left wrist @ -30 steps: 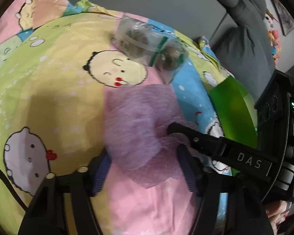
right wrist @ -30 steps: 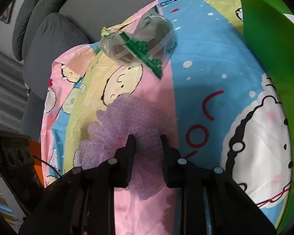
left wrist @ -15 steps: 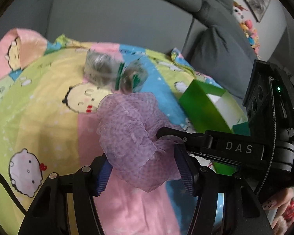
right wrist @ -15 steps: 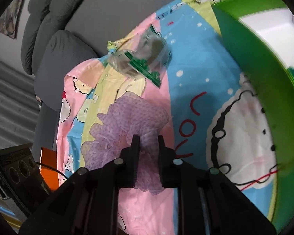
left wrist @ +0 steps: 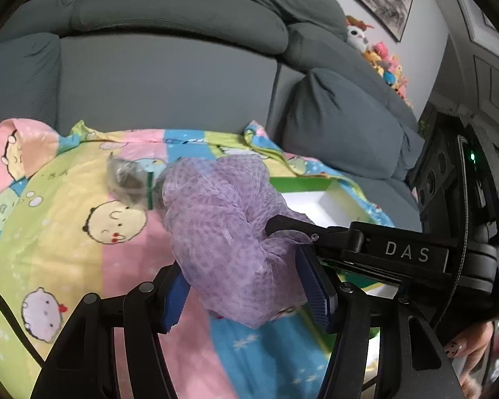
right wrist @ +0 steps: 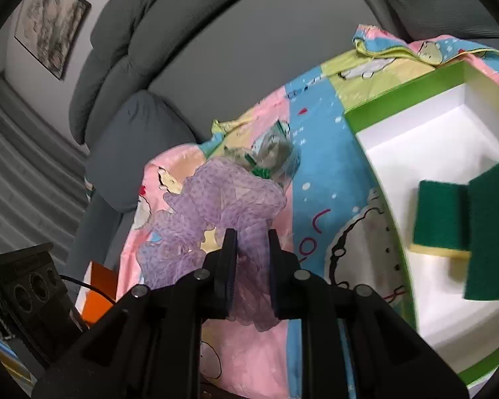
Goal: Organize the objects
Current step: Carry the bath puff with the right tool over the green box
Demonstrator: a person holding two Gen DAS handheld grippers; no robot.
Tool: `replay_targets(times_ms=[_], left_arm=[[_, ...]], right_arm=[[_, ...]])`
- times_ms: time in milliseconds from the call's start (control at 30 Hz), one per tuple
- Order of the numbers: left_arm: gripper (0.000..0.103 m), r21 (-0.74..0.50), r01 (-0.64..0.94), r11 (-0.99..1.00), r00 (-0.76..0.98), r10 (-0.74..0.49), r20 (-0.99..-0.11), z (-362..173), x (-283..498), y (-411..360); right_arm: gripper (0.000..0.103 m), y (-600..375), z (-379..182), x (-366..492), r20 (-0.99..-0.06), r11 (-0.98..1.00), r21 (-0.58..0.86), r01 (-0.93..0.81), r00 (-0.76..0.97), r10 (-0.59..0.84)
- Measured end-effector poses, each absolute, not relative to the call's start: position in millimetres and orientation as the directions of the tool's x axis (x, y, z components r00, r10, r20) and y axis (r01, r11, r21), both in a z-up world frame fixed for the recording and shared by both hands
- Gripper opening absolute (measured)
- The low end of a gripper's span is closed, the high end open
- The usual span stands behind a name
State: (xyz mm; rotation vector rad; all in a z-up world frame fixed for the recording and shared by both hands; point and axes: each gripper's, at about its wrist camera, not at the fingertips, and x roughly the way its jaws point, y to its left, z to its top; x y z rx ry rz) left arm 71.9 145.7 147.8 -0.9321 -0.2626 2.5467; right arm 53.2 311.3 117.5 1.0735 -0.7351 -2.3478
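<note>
A purple mesh bath pouf (left wrist: 226, 229) hangs lifted above the cartoon-print blanket (left wrist: 63, 219). My right gripper (right wrist: 252, 266) is shut on the pouf (right wrist: 216, 212) and holds it up. Its black arm also shows in the left wrist view (left wrist: 366, 249), reaching in from the right. My left gripper (left wrist: 246, 286) is open, with its blue-padded fingers on either side of the pouf's lower part. A clear plastic bag with a green stripe (left wrist: 129, 183) lies on the blanket behind the pouf; it also shows in the right wrist view (right wrist: 272, 159).
A green box with a white inside (right wrist: 399, 99) stands to the right on the blanket and holds green-and-yellow sponges (right wrist: 439, 219). A grey sofa (left wrist: 166, 60) rises behind. An orange object (right wrist: 98, 286) lies at the blanket's left edge.
The pouf has been lifted off the blanket by my right gripper and carried toward the green box. Both cameras have risen, so the sofa and the box's inside now show.
</note>
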Motion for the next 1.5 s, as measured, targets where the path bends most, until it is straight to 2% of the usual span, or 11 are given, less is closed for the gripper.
replay_targets(times_ms=[300, 700, 1167, 1300, 1500], left_arm=[[0.062, -0.259, -0.358, -0.897, -0.717, 0.442, -0.539, 166, 89, 178], [0.062, -0.237, -0.436, -0.868, -0.695, 0.493, -0.524, 171, 94, 224], [0.062, -0.236, -0.524, -0.818, -0.634, 0.56, -0.534, 168, 84, 280], [0.062, -0.24, -0.507, -0.828, -0.617, 0.543, -0.57, 160, 74, 291], [0.062, -0.256, -0.517, -0.817, -0.597, 0.559, -0.576, 159, 67, 298]], right_arm=[[0.018, 345, 132, 72, -0.475, -0.722, 0.665, 0.191, -0.638, -0.606], [0.018, 393, 133, 82, -0.44, -0.702, 0.698, 0.14, -0.689, -0.576], [0.018, 446, 129, 82, -0.419, -0.688, 0.722, 0.076, -0.743, -0.522], [0.018, 452, 119, 73, -0.451, -0.691, 0.722, 0.036, -0.732, -0.51], [0.018, 460, 118, 64, -0.466, -0.689, 0.724, 0.014, -0.727, -0.504]])
